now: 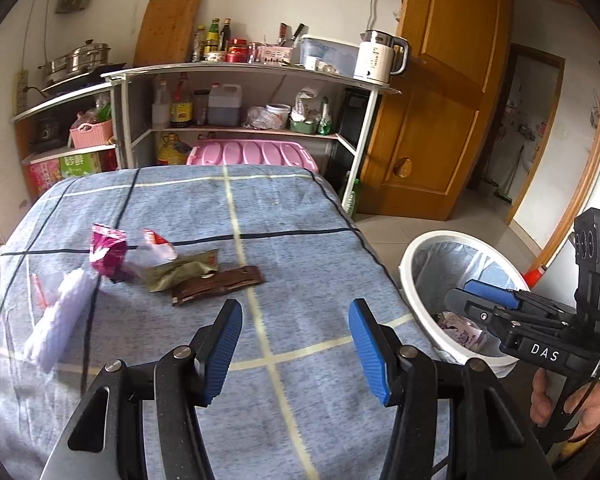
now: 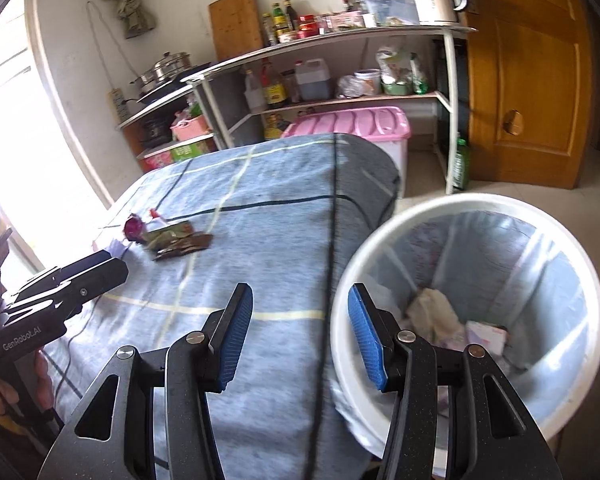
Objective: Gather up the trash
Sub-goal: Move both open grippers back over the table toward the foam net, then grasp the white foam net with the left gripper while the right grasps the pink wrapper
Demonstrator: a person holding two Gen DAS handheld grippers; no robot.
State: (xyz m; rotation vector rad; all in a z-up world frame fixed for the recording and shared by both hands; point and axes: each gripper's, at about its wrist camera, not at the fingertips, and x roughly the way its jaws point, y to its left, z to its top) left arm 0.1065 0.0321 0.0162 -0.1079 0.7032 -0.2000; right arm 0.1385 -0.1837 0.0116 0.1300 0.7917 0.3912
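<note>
Several wrappers lie on the blue checked cloth (image 1: 300, 272): a brown wrapper (image 1: 220, 285), a green one (image 1: 182, 271), a magenta one (image 1: 108, 254), a clear red-tipped one (image 1: 156, 246) and a pale lilac packet (image 1: 60, 312). They show small in the right wrist view (image 2: 168, 240). My left gripper (image 1: 296, 350) is open and empty, above the cloth, near the brown wrapper. My right gripper (image 2: 300, 338) is open and empty at the rim of the white lined bin (image 2: 468, 300), which holds trash (image 2: 436, 308). The right gripper (image 1: 488, 300) also shows over the bin (image 1: 416, 256).
Shelves (image 1: 240, 72) with bottles, pots and a kettle (image 1: 380, 56) stand behind the table. A pink-lidded box (image 1: 252, 154) sits under them. A wooden door (image 1: 440, 92) is at the right. The bin stands on the floor off the table's right edge.
</note>
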